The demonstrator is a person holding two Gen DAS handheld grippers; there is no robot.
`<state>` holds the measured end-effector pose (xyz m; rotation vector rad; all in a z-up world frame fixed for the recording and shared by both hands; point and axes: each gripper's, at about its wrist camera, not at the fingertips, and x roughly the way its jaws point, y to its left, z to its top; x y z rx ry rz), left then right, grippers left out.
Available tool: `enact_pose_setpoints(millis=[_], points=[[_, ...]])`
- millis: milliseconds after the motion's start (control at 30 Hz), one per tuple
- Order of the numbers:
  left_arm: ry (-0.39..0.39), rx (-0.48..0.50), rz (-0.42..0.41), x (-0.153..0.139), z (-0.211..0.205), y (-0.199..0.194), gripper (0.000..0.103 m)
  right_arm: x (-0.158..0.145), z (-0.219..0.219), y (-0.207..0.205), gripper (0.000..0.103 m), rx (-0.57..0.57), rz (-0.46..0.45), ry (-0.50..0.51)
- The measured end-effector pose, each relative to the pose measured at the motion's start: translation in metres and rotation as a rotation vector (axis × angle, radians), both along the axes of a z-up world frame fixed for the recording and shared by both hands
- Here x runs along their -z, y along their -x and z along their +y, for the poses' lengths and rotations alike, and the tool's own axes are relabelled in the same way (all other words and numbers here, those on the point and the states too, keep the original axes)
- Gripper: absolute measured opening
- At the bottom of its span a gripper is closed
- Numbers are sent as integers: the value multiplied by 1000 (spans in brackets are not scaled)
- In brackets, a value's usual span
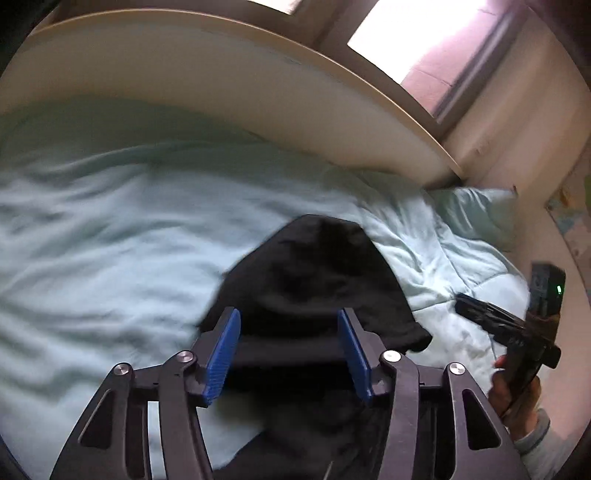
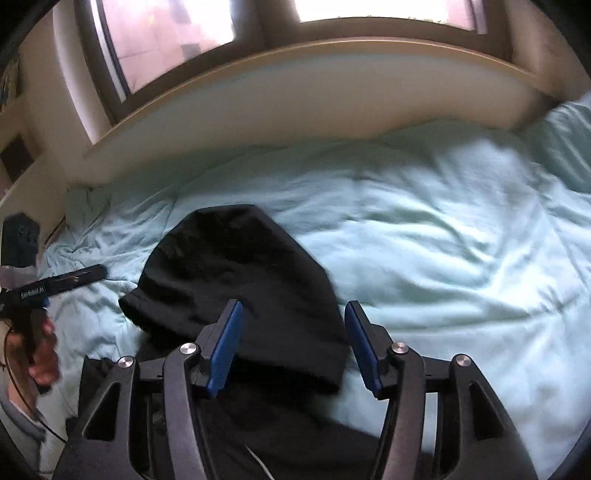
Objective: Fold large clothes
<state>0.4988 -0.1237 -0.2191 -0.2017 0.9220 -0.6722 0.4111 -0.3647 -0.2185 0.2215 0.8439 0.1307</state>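
Left gripper (image 1: 288, 350): jaws stood wide apart, blue pads facing each other, nothing held between them; poised over the lower part of the hood. Seen from the right wrist view as a dark body entering at the left edge, held by a hand (image 2: 42, 360); its jaws could not be told from that side

Right gripper (image 2: 293, 347): jaws likewise wide apart, blue pads clear of any cloth, nothing gripped; the left pad lay over the black fabric, the right pad over bare bedding just beside the garment's edge. In the left wrist view it showed at the right edge, gripped by a hand (image 1: 517, 395) with a grey cuff, a small green light on its housing

Black hooded garment (image 1: 317, 280): large, dark, lying on the bed directly ahead of both grippers; hood spread flat and rounded, pointing toward the headboard; the rest ran back beneath the grippers and out of view. A loose edge or cuff stuck out toward the side

Light blue-green duvet (image 2: 443, 240): rumpled, covering the bed under the garment

Headboard (image 1: 221, 85): pale, curved by the lens, along the far side of the bed

Windows (image 2: 173, 33): bright, behind the headboard
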Motion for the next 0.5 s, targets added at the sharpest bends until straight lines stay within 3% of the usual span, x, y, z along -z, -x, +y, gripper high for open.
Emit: enact_pose_setpoints(millis=[133, 200, 233, 300, 367, 433, 500], points=[[-10, 120, 131, 57, -39, -18, 56, 74, 29, -42, 60, -71, 199, 5], [-72, 130, 171, 88, -46, -20, 54, 105, 36, -43, 60, -84, 239, 28], [-65, 121, 186, 100, -45, -21, 52, 112, 39, -40, 60, -83, 227, 43], [-43, 113, 184, 102, -43, -21, 51, 115, 44, -37, 60, -82, 208, 71], [-71, 115, 169, 95, -47, -17, 51, 110, 45, -36, 61, -87, 209, 77], [-112, 120, 145, 81, -51, -9, 52, 93, 41, -32, 61, -92, 183, 48], [-115, 144, 87, 59, -51, 3, 52, 66, 39, -28, 61, -100, 95, -5]])
